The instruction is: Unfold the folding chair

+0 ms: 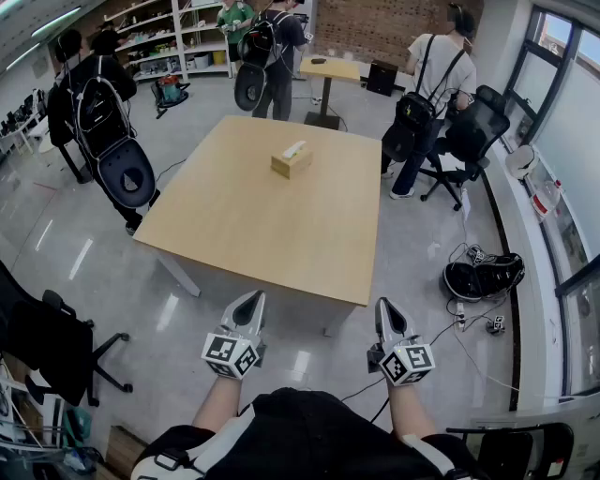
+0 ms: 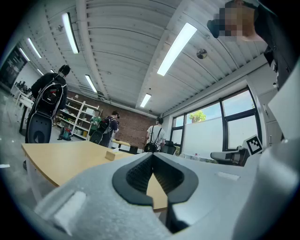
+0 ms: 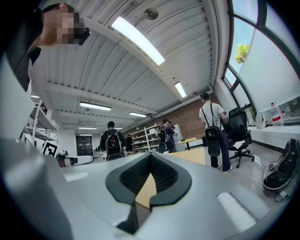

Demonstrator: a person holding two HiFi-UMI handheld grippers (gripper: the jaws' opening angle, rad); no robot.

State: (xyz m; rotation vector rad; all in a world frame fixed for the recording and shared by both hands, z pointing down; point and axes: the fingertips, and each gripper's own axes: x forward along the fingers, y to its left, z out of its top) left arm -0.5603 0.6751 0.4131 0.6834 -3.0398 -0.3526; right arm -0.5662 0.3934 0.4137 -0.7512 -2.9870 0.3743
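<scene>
Left gripper [image 1: 250, 305] and right gripper [image 1: 387, 312], both pressed together on nothing, hang level before the desk [image 1: 281, 234], seemingly just being carried.

Lab-type open office: stocked shelving [image 1: 155, 37] at 11 o'clock, brick wall [image 1: 370, 28] at 12, office chair [image 1: 469, 136] at 2, wood table [image 1: 272, 225] centre.

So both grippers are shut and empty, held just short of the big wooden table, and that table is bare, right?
Not quite. The table isn't bare: a small tan tissue box sits on it, toward its far side, as the head view shows. The rest holds: the left gripper and right gripper are both shut and empty, just short of the table.
</scene>
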